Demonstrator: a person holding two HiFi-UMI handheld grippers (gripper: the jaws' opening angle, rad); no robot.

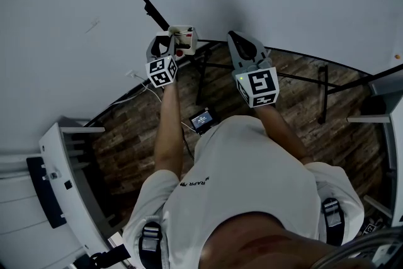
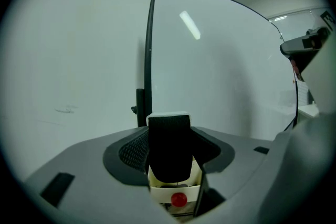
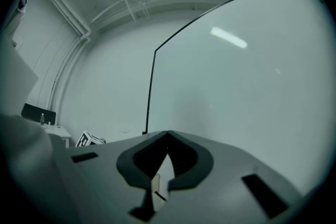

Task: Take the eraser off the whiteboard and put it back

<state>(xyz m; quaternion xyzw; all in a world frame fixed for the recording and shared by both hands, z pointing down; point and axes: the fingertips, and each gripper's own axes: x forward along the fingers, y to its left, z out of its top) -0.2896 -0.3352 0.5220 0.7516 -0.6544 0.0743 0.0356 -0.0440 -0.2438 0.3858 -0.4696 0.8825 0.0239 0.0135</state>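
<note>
My left claw (image 1: 169,38) pinching eraser (image 2: 168,157): blocky black felt pad, cream plastic body, round red dot. My right claw (image 3: 168,136) pressed together, empty. Glossy whiteboard (image 2: 220,60) ahead, thin black frame.

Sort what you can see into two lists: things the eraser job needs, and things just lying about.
Needed: eraser, left gripper holding it, whiteboard.
Lying about: cable on the floor, small screen device.
</note>
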